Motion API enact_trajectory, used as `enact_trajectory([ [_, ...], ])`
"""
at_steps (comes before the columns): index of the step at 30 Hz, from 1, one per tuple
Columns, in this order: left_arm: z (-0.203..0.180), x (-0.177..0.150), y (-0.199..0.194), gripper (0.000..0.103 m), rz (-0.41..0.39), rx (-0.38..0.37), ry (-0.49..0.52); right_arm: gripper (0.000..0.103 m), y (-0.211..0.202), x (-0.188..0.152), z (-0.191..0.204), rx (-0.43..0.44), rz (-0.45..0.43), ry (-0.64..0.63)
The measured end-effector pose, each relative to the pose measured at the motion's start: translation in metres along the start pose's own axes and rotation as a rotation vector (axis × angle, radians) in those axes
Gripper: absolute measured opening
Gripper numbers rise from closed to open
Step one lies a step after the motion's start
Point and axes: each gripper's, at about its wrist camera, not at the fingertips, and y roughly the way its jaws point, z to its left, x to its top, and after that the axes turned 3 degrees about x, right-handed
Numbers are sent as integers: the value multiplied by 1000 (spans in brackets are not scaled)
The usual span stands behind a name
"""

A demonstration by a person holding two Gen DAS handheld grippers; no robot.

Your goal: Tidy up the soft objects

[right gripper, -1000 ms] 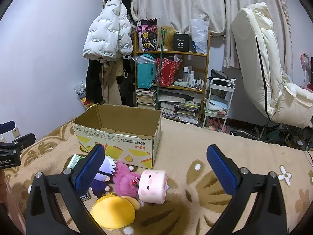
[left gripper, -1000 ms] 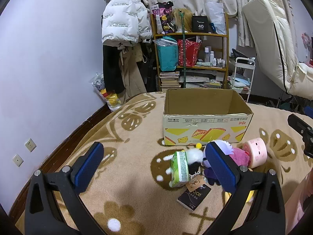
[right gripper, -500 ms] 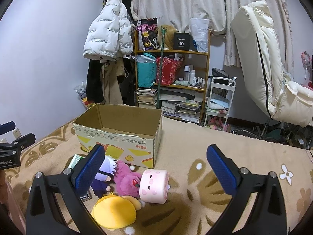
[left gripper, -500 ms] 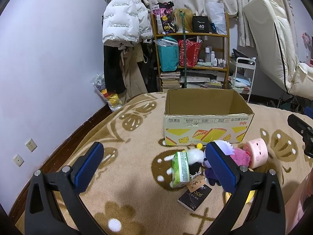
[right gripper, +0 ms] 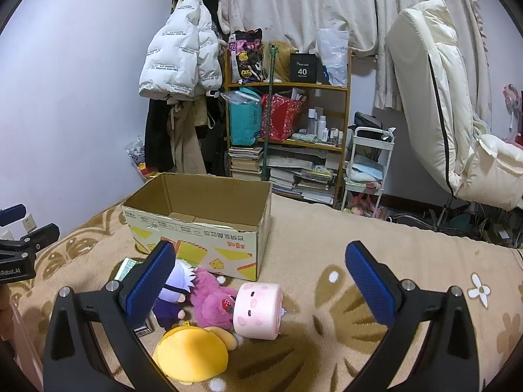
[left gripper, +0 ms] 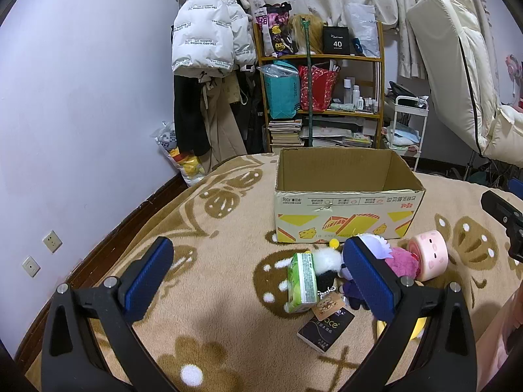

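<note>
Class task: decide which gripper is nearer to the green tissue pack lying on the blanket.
Left. The left gripper hangs open just short of the green tissue pack, which sits between its fingers in view. The right gripper hangs open farther right, over the pink plush roll.

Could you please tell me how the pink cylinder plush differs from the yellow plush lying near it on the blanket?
The pink cylinder plush is pale pink and drum-shaped, with a printed pig face; the yellow plush is bright yellow, rounded and dome-like, its face hidden. The pink cylinder plush lies on its side nearer the cardboard box; the yellow plush lies closer to the camera. Both rest on the blanket, outside the box, ungripped.
</note>
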Motion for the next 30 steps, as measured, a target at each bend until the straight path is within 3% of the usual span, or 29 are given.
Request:
enact_trajectory([
  [30,3,-1,0,102,-4,8,-5,103,1,-1,-1,-3,4,0],
])
